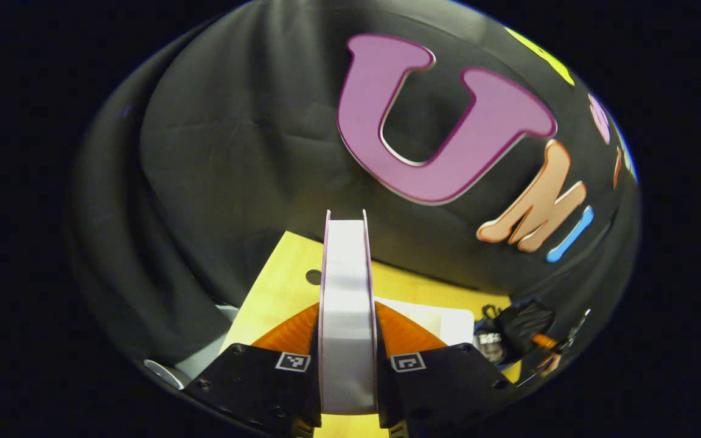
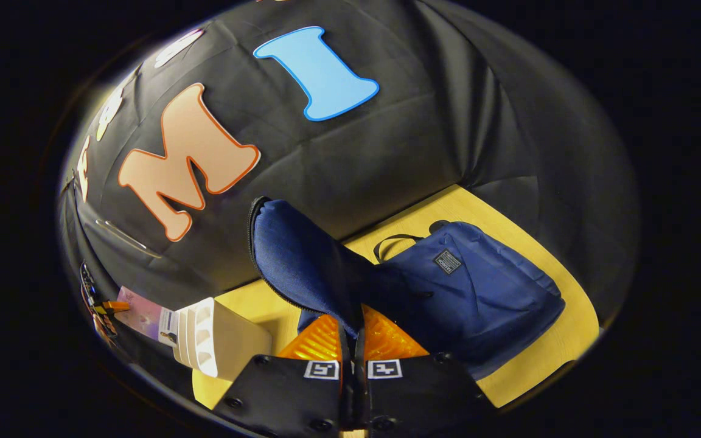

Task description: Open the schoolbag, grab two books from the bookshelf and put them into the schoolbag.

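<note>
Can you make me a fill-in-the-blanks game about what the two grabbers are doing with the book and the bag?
1. The left gripper is shut on a ____, held upright.
2. The right gripper pinches the schoolbag's flap and holds it ____.
3. The schoolbag lies on a ____ table.
4. The schoolbag's cloth is ____ in colour.

Missing words: book; up; yellow; blue

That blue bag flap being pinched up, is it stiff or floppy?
Probably floppy: the flap curves and sags where the right gripper pinches it. The schoolbag slumps on the table, so it likely shifts or folds when tugged.
</note>
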### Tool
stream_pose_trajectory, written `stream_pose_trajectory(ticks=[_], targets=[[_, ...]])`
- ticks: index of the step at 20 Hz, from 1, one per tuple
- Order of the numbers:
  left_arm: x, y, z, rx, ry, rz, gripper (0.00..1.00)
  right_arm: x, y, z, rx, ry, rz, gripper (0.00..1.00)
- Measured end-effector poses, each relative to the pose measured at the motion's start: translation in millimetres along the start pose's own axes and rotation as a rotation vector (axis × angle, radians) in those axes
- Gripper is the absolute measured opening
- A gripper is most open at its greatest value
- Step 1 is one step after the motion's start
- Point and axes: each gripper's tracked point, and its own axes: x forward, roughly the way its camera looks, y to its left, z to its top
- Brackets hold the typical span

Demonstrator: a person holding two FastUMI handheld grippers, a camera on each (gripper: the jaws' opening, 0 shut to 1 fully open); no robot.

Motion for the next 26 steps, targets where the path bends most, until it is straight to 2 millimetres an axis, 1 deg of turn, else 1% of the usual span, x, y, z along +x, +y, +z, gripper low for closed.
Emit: stream_pose_trajectory(ticks=[1,3,4,6,9,10,11,12,13,14,16,18,20,21,22,25,26], targets=[[0.6,-3.4,6.2,-0.057,-0.025,-0.030,0.34,0.1,0.3,-0.6,0.000,0.001,0.000,0.03],[1.9,-11.0,9.5,-0.192,-0.050,-0.101,0.33,0.0,-0.3,0.4,0.000,0.000,-0.001,0.03],[-2.2,-13.9,6.5,-0.250,-0.061,-0.131,0.33,-0.2,0.3,1.4,0.002,-0.001,-0.001,0.03],[4.4,-22.4,3.7,-0.350,-0.072,-0.188,0.33,-0.9,-0.5,1.2,0.002,-0.002,-0.002,0.03],[9.4,-43.2,-2.0,-0.493,-0.088,-0.296,0.33,-0.5,-0.3,-0.2,0.005,-0.001,-0.003,0.04],[10.0,-54.0,-5.7,-0.529,-0.092,-0.327,0.33,-0.2,0.1,-0.4,0.005,0.000,-0.002,0.03],[12.5,-63.6,-10.5,-0.552,-0.089,-0.350,0.33,-0.2,-0.4,-1.4,0.004,0.002,-0.002,0.07],[15.4,-69.9,-19.8,-0.563,-0.082,-0.363,0.33,-0.1,0.1,-2.6,0.001,0.005,0.001,0.00],[20.4,-77.0,-30.5,-0.565,-0.073,-0.370,0.33,-0.2,-0.2,-3.3,-0.002,0.008,0.002,0.03],[27.4,-87.0,-39.4,-0.572,-0.067,-0.385,0.33,0.2,0.1,-2.5,-0.005,0.008,0.003,0.03],[43.0,-114.5,-57.9,-0.596,-0.037,-0.426,0.33,-0.4,0.5,-1.8,0.000,0.006,0.005,0.03],[56.8,-141.9,-84.3,-0.610,0.012,-0.458,0.33,-1.1,-0.4,-2.9,0.010,0.005,0.009,0.04],[69.6,-171.1,-105.6,-0.615,0.054,-0.492,0.33,-1.0,-1.1,-3.1,0.023,0.001,0.012,0.04],[82.7,-192.2,-118.0,-0.607,0.085,-0.499,0.33,-1.4,-1.5,-4.1,0.030,0.001,0.015,0.03],[90.1,-206.8,-127.8,-0.592,0.104,-0.505,0.33,-1.8,-2.1,-2.7,0.035,-0.003,0.015,0.03],[116.4,-258.8,-155.7,-0.549,0.173,-0.536,0.33,-3.4,-3.3,1.0,0.049,-0.015,0.018,0.03],[125.0,-275.5,-169.9,-0.532,0.204,-0.538,0.33,-4.0,-3.3,0.1,0.048,-0.013,0.022,0.03]])
